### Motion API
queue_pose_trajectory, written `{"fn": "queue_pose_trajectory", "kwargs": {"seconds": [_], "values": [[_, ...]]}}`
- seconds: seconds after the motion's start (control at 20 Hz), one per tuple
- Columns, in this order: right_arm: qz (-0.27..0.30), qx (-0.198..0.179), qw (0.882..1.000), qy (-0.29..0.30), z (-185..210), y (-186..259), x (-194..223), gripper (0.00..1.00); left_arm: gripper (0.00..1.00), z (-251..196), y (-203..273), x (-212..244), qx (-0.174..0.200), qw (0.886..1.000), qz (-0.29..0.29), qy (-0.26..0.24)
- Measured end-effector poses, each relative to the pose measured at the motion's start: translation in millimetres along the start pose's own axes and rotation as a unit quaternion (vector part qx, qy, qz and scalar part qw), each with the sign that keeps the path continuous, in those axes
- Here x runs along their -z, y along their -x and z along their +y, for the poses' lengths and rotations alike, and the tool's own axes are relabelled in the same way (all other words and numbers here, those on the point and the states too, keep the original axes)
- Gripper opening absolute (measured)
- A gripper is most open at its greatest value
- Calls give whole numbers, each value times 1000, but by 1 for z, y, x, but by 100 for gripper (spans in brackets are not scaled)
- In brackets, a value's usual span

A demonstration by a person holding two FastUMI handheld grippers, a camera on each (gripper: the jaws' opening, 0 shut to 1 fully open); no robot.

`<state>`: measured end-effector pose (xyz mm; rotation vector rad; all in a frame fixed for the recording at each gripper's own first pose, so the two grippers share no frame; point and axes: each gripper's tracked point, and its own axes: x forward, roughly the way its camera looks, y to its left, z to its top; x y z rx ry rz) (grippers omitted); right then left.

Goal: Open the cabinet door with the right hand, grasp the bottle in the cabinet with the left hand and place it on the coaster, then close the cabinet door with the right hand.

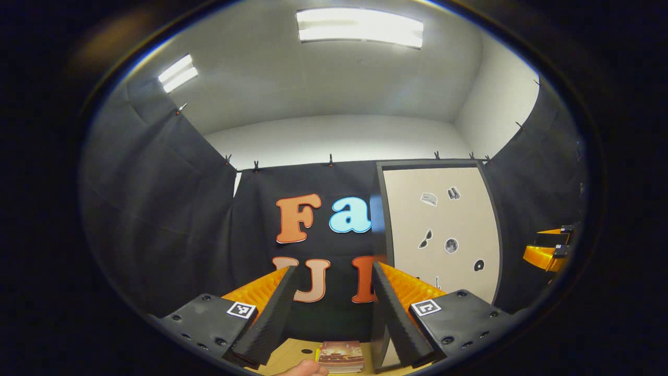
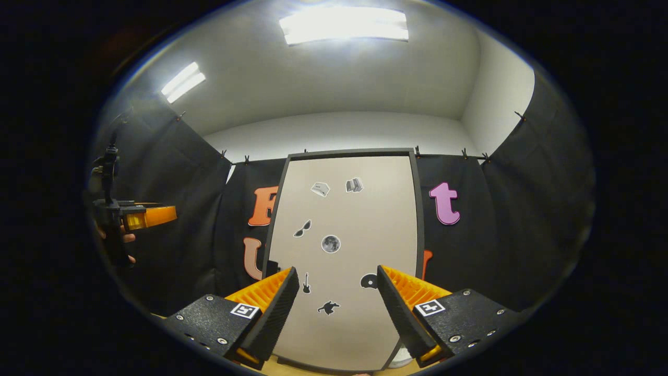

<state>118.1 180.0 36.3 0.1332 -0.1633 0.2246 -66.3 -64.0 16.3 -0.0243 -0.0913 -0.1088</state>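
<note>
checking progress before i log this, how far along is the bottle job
Nothing looks done yet. The cabinet door stands closed, so no bottle can be seen. In hand: the right gripper faces the door with its jaws open and empty, apart from it. The left gripper waits open beside the cabinet. Left: opening the door, moving the bottle to the coaster, closing the door.
</note>
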Motion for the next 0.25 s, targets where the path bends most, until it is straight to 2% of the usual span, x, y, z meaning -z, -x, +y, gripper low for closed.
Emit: {"fn": "queue_pose_trajectory", "kwargs": {"seconds": [0.25], "values": [[-9,-11,1000,-5,5,-4,1,93,93,14,1,-3,-15,1000,-14,4]]}}
